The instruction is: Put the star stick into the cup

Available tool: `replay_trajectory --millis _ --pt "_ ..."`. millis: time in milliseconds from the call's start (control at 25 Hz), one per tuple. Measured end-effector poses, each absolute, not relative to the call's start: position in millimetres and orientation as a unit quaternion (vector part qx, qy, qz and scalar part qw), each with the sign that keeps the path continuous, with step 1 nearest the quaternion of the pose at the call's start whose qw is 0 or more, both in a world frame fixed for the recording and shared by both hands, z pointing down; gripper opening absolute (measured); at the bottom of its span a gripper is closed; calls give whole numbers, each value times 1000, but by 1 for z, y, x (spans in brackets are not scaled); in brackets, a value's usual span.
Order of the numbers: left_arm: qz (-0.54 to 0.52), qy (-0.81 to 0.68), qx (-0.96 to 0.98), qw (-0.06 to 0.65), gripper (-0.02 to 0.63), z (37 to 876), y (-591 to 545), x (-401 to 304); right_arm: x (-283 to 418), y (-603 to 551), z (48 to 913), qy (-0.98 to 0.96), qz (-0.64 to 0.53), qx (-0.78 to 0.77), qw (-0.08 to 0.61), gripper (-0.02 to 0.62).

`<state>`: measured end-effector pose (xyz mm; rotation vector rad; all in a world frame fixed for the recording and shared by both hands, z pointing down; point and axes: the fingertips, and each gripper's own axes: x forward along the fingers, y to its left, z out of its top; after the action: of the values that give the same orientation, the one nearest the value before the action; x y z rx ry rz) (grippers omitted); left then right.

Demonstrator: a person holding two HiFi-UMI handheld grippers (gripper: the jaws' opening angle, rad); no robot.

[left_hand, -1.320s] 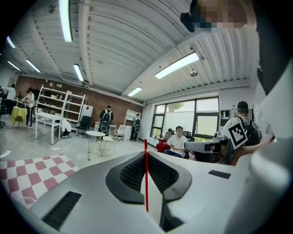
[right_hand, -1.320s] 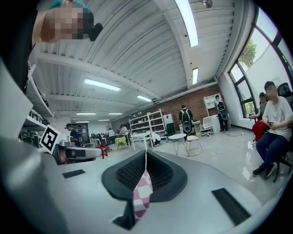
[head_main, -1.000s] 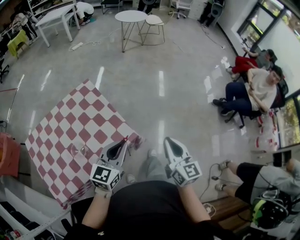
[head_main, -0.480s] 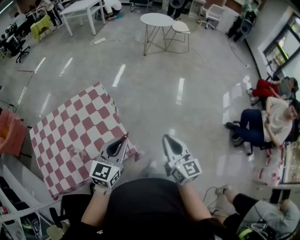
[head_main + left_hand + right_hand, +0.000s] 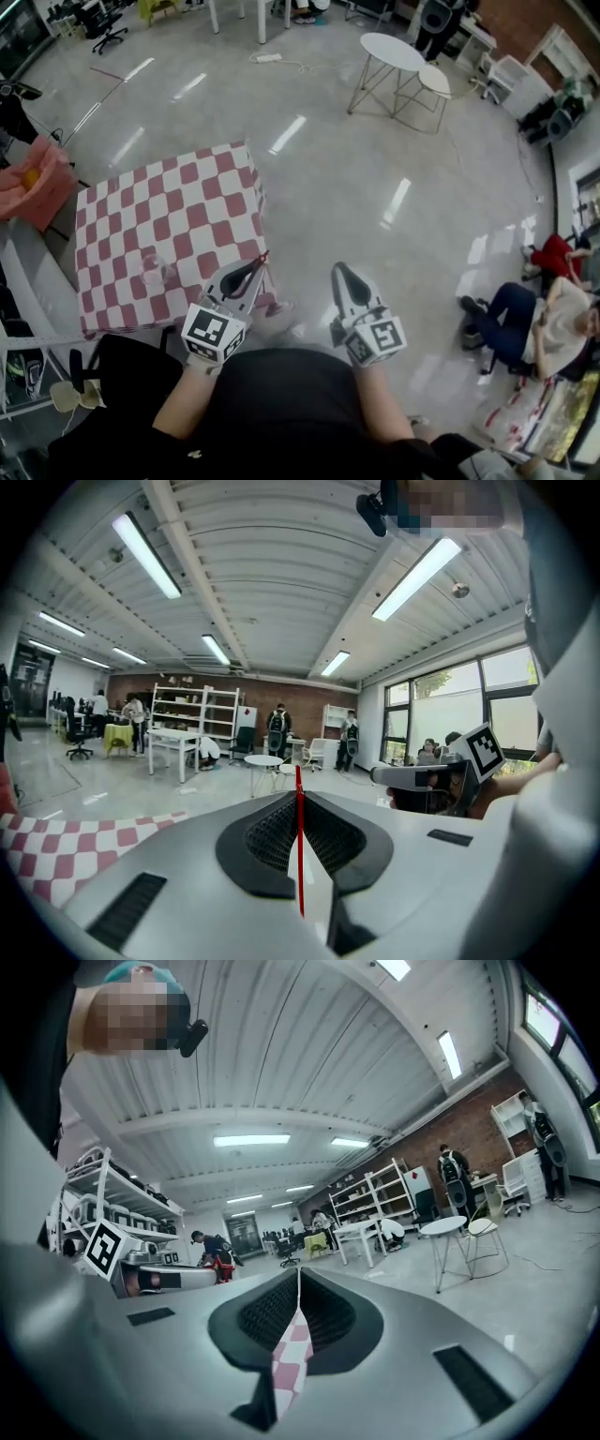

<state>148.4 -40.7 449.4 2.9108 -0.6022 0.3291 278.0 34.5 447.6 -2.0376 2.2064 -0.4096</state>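
Note:
A thin red star stick (image 5: 262, 262) (image 5: 300, 855) is pinched upright between the jaws of my left gripper (image 5: 255, 269) (image 5: 299, 794), which is shut on it. Its star end does not show. The clear cup (image 5: 153, 272) stands on the red-and-white checkered table (image 5: 187, 202), left of that gripper and near the table's front edge. The left gripper's tips hang over the table's near right corner. My right gripper (image 5: 338, 270) (image 5: 298, 1274) is beside it over the floor, its jaws shut with nothing between them.
Two round white tables (image 5: 405, 58) stand far across the shiny floor. People sit at the right (image 5: 525, 319). A pink cloth heap (image 5: 37, 183) lies left of the checkered table, and a dark chair (image 5: 103, 384) stands below it.
The view has swung, so the checkered table now sits higher and squarer in the frame. Both grippers keep the same pose, and the stick stays in the left one.

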Motion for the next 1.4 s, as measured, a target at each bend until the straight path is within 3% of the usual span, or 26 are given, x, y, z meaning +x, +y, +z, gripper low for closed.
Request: replay_trajectory --millis 800,1400 --pt "41 -442 893 78 52 414 -154 -61 110 -122 444 852 -156 -499 37 21" --pt "21 -507 857 96 52 439 -207 -179 18 -173 459 868 -162 -468 23 21"
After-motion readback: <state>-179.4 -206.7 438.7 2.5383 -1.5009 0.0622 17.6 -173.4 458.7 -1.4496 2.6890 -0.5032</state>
